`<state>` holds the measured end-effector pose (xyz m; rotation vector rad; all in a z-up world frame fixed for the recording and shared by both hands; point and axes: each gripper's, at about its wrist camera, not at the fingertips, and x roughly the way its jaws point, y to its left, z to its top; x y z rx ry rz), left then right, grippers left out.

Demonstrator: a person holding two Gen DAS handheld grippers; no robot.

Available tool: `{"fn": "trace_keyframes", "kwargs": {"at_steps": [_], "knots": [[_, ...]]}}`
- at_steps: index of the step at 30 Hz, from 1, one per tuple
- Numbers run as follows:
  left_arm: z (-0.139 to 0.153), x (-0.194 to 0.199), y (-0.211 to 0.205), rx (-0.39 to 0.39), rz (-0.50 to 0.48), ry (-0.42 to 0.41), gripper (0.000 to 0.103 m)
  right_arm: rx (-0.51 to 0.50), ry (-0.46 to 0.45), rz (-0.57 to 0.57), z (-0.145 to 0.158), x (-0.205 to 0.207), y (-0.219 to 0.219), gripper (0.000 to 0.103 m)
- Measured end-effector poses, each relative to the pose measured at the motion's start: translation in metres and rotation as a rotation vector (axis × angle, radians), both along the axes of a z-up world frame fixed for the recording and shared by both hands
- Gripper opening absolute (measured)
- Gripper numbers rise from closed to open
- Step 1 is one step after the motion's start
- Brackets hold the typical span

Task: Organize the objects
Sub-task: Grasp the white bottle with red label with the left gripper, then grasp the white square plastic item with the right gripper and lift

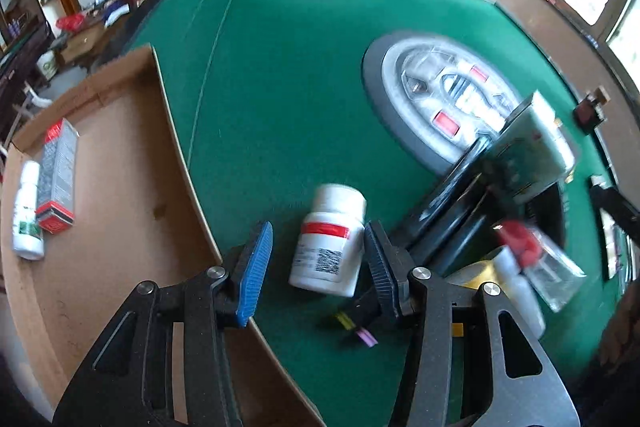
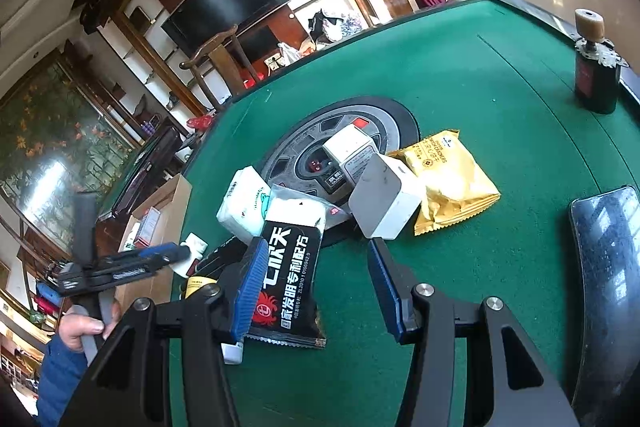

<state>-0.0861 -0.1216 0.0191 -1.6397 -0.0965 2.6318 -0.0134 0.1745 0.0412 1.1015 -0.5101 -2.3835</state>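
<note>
The left gripper (image 1: 318, 267) hangs over the table (image 1: 280, 87) with its pads apart, a white pill bottle (image 1: 330, 241) lying on the green felt between them; I cannot tell whether the pads touch it. Left of it sits a cardboard box (image 1: 120, 187) holding a small white bottle (image 1: 27, 215) and a red-ended carton (image 1: 58, 177). The right gripper (image 2: 316, 287) stands apart too, clasping nothing, its left pad over a black sachet (image 2: 290, 283) near a yellow packet (image 2: 448, 183).

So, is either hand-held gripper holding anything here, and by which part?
Neither holds anything. The left hand-held gripper straddles the white pill bottle around its body, pads not yet pressing. The right hand-held gripper is open.
</note>
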Motion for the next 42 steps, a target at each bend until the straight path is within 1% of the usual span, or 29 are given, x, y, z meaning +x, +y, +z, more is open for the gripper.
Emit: {"fn": "trace_keyframes", "kwargs": {"at_steps": [1, 3, 4, 6, 8, 9, 11, 13, 15, 17, 18, 21, 23, 24, 27, 29, 30, 31, 33, 35, 37, 38, 40, 41, 42], "knots": [[-0.002, 0.000, 0.002, -0.018, 0.001, -0.006, 0.043, -0.002, 0.002, 0.001, 0.001, 0.000, 0.001, 0.052], [-0.003, 0.000, 0.010, -0.072, -0.003, -0.008, 0.042, -0.001, 0.006, -0.001, 0.001, 0.001, 0.002, 0.052], [-0.004, 0.001, 0.013, -0.078, -0.001, -0.015, 0.035, 0.001, 0.008, -0.006, 0.001, 0.002, 0.003, 0.052], [-0.010, 0.002, 0.016, -0.061, 0.011, -0.030, 0.034, 0.002, 0.004, -0.017, 0.001, 0.000, 0.005, 0.052], [-0.012, 0.008, 0.023, -0.095, 0.030, -0.003, 0.034, -0.008, -0.004, -0.042, 0.001, -0.001, 0.012, 0.052], [-0.011, 0.013, 0.025, -0.091, 0.035, 0.010, 0.034, -0.019, -0.008, -0.058, 0.001, -0.003, 0.017, 0.052], [-0.008, 0.022, 0.023, -0.054, 0.056, 0.033, 0.034, -0.048, -0.021, -0.103, 0.000, -0.006, 0.029, 0.052], [0.001, 0.040, 0.020, -0.019, 0.083, 0.082, 0.034, -0.073, -0.039, -0.155, -0.003, -0.010, 0.044, 0.052], [0.009, 0.063, 0.019, 0.034, 0.083, 0.126, 0.034, -0.098, -0.067, -0.189, -0.007, -0.015, 0.055, 0.053], [0.015, 0.083, 0.020, 0.047, 0.070, 0.159, 0.034, -0.131, -0.096, -0.218, -0.013, -0.020, 0.065, 0.053], [0.018, 0.099, 0.022, 0.060, 0.054, 0.180, 0.034, -0.138, -0.102, -0.217, -0.015, -0.022, 0.067, 0.053], [0.018, 0.126, 0.025, 0.100, 0.026, 0.194, 0.034, -0.133, -0.094, -0.202, -0.014, -0.026, 0.064, 0.053], [0.007, 0.140, 0.030, 0.115, 0.006, 0.168, 0.034, -0.119, -0.069, -0.181, -0.012, -0.030, 0.057, 0.053], [0.000, 0.147, 0.032, 0.110, -0.004, 0.151, 0.034, -0.100, -0.063, -0.167, -0.011, -0.033, 0.053, 0.053], [-0.014, 0.152, 0.036, 0.094, 0.001, 0.130, 0.034, 0.010, -0.040, -0.137, -0.005, -0.042, 0.033, 0.053], [-0.014, 0.153, 0.040, 0.080, -0.004, 0.144, 0.034, 0.143, -0.004, -0.098, 0.001, -0.048, 0.013, 0.054], [-0.014, 0.153, 0.041, 0.087, -0.008, 0.145, 0.034, 0.187, 0.010, -0.092, 0.001, -0.049, 0.007, 0.056], [-0.014, 0.154, 0.041, 0.094, -0.009, 0.146, 0.034, 0.253, 0.029, -0.070, 0.003, -0.052, -0.004, 0.058], [-0.014, 0.155, 0.041, 0.091, -0.006, 0.154, 0.034, 0.341, 0.070, -0.027, 0.002, -0.058, -0.022, 0.058], [-0.014, 0.156, 0.043, 0.085, -0.001, 0.162, 0.034, 0.433, 0.093, -0.009, -0.003, -0.058, -0.034, 0.058], [-0.014, 0.159, 0.046, 0.076, 0.000, 0.170, 0.034, 0.507, 0.122, 0.039, -0.009, -0.051, -0.045, 0.057], [-0.014, 0.157, 0.045, 0.072, 0.000, 0.171, 0.034, 0.536, 0.142, 0.041, -0.011, -0.045, -0.047, 0.057], [-0.014, 0.157, 0.048, 0.062, 0.000, 0.169, 0.034, 0.609, 0.157, 0.062, -0.012, -0.038, -0.053, 0.050], [-0.014, 0.156, 0.048, 0.057, 0.000, 0.169, 0.034, 0.619, 0.166, 0.063, -0.013, -0.037, -0.052, 0.049], [-0.014, 0.156, 0.049, 0.053, 0.001, 0.169, 0.034, 0.615, 0.153, 0.063, -0.013, -0.035, -0.050, 0.049]]}}
